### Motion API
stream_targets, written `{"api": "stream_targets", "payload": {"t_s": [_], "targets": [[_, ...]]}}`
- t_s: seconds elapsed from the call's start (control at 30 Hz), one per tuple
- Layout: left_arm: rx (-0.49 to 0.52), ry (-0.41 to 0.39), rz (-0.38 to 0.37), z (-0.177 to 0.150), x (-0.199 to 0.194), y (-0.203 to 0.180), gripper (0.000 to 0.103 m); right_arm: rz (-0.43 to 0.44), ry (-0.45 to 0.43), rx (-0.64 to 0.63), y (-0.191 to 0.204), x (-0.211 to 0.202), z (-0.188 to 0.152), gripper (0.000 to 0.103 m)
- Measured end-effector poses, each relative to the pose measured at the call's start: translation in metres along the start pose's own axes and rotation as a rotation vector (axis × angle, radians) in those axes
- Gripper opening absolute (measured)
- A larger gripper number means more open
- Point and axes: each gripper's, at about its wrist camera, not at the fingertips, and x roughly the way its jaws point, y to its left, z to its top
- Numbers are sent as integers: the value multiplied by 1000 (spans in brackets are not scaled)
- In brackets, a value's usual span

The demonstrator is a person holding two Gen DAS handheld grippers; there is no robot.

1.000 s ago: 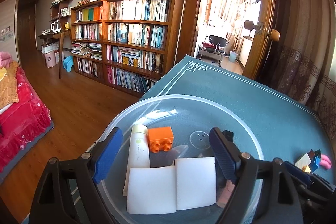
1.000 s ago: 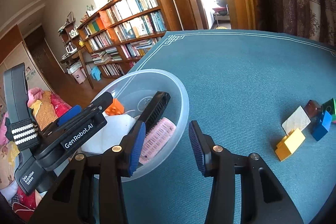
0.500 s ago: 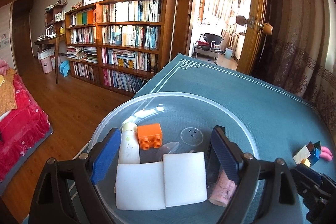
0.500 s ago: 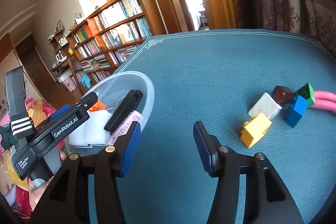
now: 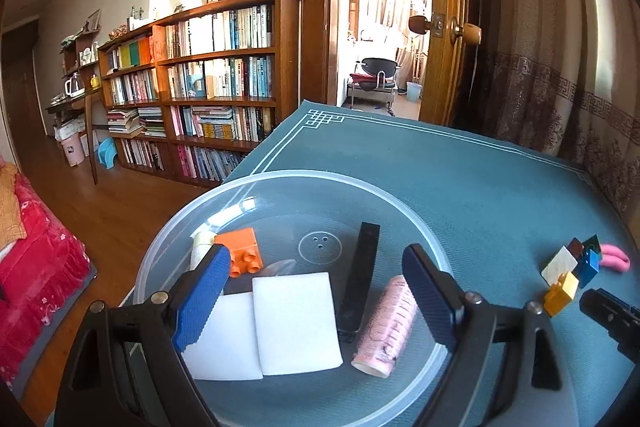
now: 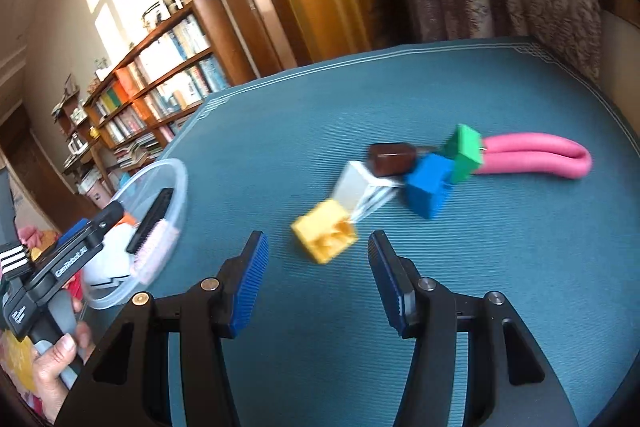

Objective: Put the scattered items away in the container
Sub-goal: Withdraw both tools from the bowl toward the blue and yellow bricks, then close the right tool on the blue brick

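On the teal worktop [image 6: 400, 99], the yellow block [image 6: 325, 235] lies just ahead of the right tool [image 6: 316, 267], spread wide. Judged best: straddle it squarely (neighbours sit close), then carry to the clear tub [image 5: 400, 195], under the left tool [image 5: 316, 287], spread, holding nothing.

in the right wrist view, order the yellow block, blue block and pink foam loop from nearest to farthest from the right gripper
From the right gripper, jaws open:
1. Yellow block, just ahead between the fingers.
2. Blue block, farther ahead and to the right, in the cluster.
3. Pink foam loop, farthest, beyond the cluster on the far right.
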Motion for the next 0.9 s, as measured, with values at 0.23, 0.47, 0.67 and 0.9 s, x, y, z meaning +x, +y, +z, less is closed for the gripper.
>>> {"api": "stream_targets", "payload": {"t_s": [0.23, 0.47, 0.67, 0.9], "targets": [[44, 20, -37, -4, -3, -15, 90, -91, -12, 48, -44, -7, 1, 56], [84, 14, -51, -4, -10, -30, 90, -90, -7, 89, -62, 1, 13, 56], [110, 12, -71, -3, -16, -43, 90, -75, 12, 81, -58, 21, 29, 56], [159, 27, -115, -6, -20, -62, 90, -78, 36, 113, -66, 43, 40, 43]]}}
